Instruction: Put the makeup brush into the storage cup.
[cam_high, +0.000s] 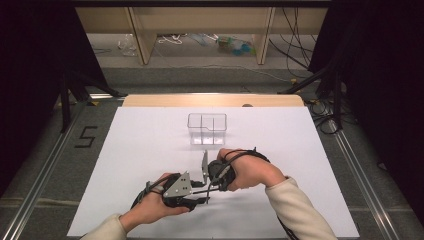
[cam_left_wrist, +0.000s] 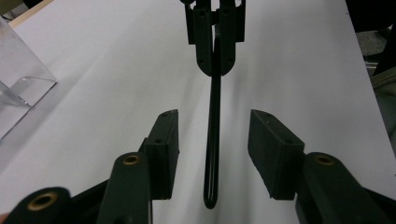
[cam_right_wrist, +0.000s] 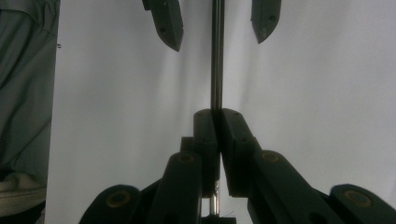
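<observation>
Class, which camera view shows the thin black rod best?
The left gripper view: the thin black rod runs from its rounded end, between the open left gripper, to the right gripper clamping it. The right gripper view shows part; the high view a faint line.

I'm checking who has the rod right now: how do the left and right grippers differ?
The right gripper is shut on the thin dark rod; the left gripper stands open, pads apart either side of the rod. The right grips the rod partway along; the left straddles its free end. Both face each other above the white table.
</observation>
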